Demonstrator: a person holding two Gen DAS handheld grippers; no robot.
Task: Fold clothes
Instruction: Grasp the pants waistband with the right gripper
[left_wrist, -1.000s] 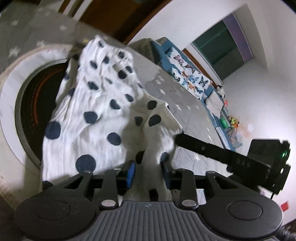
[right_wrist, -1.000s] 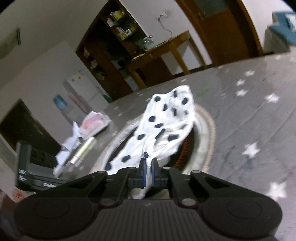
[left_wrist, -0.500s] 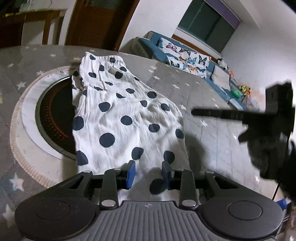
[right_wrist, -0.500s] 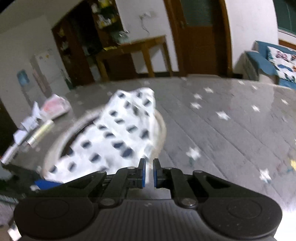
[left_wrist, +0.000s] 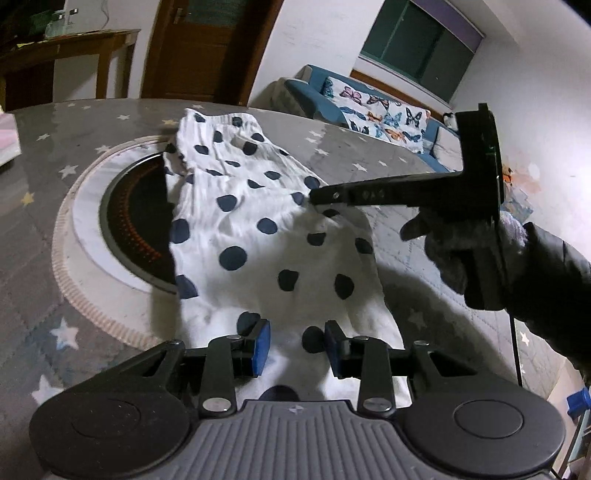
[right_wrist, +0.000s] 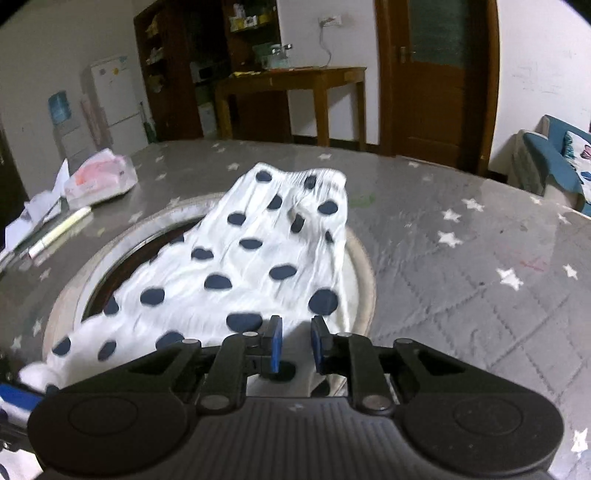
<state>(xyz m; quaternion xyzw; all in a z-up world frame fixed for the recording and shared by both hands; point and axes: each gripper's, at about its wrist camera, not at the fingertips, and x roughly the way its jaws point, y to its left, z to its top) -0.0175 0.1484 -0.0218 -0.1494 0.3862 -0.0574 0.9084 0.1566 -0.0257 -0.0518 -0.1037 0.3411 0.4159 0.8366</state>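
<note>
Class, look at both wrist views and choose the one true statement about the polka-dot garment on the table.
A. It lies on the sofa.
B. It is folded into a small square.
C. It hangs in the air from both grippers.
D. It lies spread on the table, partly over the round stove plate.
D: the polka-dot garment lies flat on the table, its edge over the round stove plate.

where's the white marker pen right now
In the right wrist view, the white marker pen lies at the left edge on the grey star-print table, just in front of the crumpled plastic bag and left of the white polka-dot garment.
</note>
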